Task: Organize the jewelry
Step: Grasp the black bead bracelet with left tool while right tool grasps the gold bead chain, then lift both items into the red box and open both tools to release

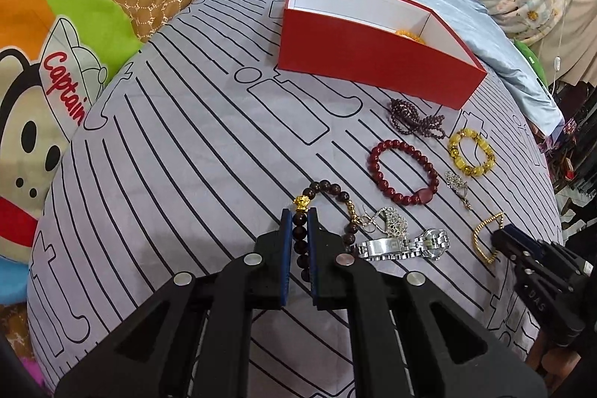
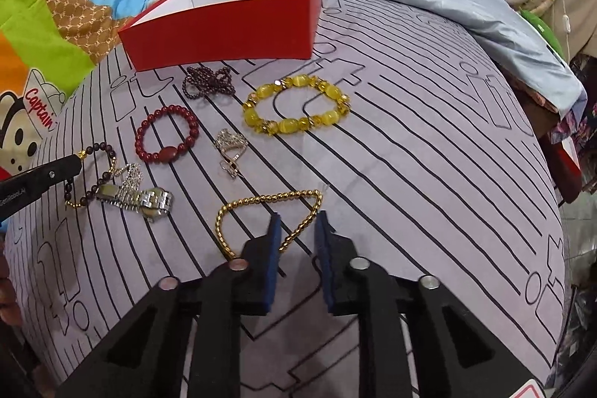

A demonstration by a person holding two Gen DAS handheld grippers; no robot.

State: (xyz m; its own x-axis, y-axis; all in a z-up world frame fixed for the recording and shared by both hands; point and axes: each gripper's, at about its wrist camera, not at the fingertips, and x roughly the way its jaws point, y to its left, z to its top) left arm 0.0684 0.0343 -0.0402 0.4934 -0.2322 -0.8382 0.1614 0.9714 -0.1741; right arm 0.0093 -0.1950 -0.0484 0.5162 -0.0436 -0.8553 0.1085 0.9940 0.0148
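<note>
Left wrist view: my left gripper (image 1: 299,230) is clenched on the dark bead bracelet (image 1: 328,211), pads pinching the strand just below its gold charm, the rest of the loop lying on the bed (image 1: 168,174) against the silver watch (image 1: 405,245). The red box (image 1: 373,62) sits open further up the bed with one yellowish piece already inside. To lift clean I'd go straight up first so the loop clears the watch and the sparkly piece beside it, then swing to the box. Right wrist view: my right gripper (image 2: 297,230) straddles one leg of the gold bead bracelet (image 2: 268,219); a gap shows on both sides, pads not pressing the beads yet, so I read it as not gripping. I'd want that thin strand centred between the pads and pinned against the bed before closing fully, or it slips out. Yellow bracelet (image 2: 294,105) and red bead bracelet (image 2: 168,133) lie untouched nearer the box.
</note>
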